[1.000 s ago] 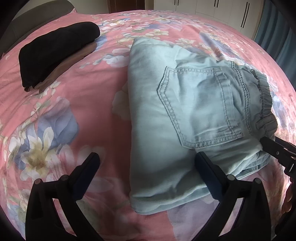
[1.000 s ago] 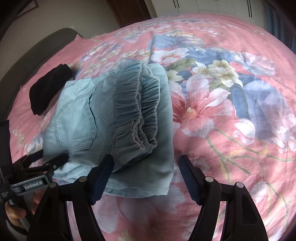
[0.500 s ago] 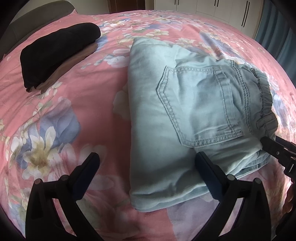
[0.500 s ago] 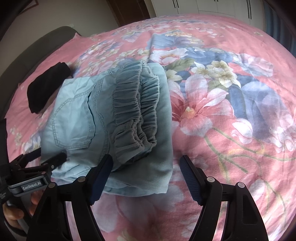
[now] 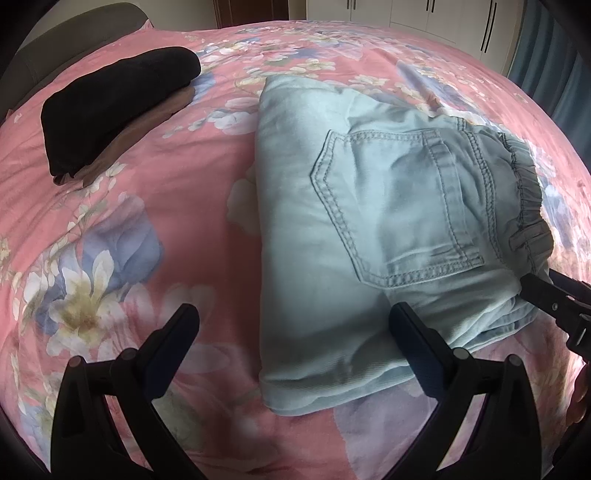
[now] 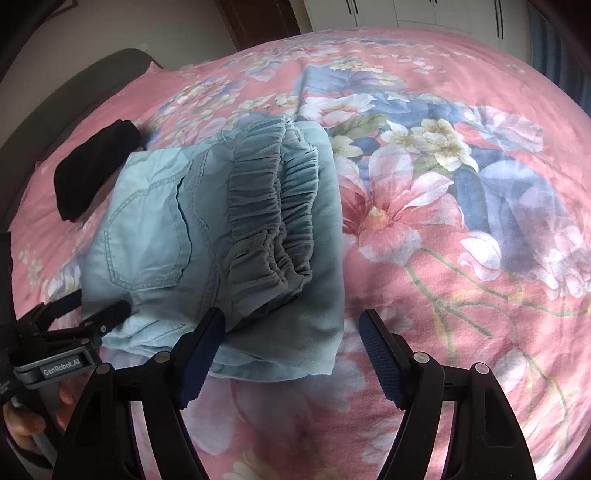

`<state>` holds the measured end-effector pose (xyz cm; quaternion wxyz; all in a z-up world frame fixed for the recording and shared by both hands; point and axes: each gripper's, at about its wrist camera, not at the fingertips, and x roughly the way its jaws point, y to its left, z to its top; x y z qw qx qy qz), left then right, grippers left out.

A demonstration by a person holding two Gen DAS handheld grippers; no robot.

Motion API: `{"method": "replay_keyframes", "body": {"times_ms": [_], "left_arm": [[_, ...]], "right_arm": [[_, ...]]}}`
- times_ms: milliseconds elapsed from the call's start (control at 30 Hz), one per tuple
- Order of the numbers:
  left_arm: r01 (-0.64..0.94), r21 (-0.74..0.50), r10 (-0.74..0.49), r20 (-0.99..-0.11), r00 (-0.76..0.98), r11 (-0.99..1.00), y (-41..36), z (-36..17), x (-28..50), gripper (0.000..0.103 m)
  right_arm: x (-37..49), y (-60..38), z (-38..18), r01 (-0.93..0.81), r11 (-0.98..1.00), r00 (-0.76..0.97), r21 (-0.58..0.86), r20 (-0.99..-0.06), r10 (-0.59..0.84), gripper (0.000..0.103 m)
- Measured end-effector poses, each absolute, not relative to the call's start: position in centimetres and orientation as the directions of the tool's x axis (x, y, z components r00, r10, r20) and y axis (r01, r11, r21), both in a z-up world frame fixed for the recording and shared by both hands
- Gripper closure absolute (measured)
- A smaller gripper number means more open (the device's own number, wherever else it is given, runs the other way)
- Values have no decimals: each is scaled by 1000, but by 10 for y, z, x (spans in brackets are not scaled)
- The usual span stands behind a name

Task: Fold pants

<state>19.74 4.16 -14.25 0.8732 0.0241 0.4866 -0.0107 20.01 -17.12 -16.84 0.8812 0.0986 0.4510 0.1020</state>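
The light blue denim pants (image 5: pixel 369 229) lie folded into a compact stack on the pink floral bedcover (image 5: pixel 166 206), back pocket up and the gathered waistband (image 6: pixel 273 221) on the right side. My left gripper (image 5: pixel 293 325) hovers open over the stack's near left corner, one finger above the cloth and the other over the cover. My right gripper (image 6: pixel 291 326) is open over the near right corner, with nothing pressed between its pads. Each gripper shows in the other's view: the right gripper (image 5: pixel 546 295) at the pants' right edge, the left gripper (image 6: pixel 85 312) at their left edge.
A folded black garment (image 5: pixel 118 107) rests on a brownish one (image 5: pixel 147 122) at the far left of the bed, near the grey headboard (image 6: pixel 74 96). White wardrobe doors (image 5: pixel 443 18) and a blue curtain (image 5: pixel 554 66) stand beyond the bed. A hand (image 6: pixel 22 424) holds the left gripper.
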Motion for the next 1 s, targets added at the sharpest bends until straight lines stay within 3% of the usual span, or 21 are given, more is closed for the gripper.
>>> {"method": "replay_keyframes", "body": {"times_ms": [400,600,1000], "left_arm": [[26,24,6,-846,534,999,42,-137,186,1],[42,14,-12,-837,547,999,41,-112,156,1],[74,3,-44,-788,614,997,36,-51,82,1]], "right_arm": [[194,-169,-166,-88,961,565,261,-782,263,27],[169,-162,-158,-124,965,556,229,-790,259,27],[104,-157,-99,-202,958,635,204,-718,286,27]]}}
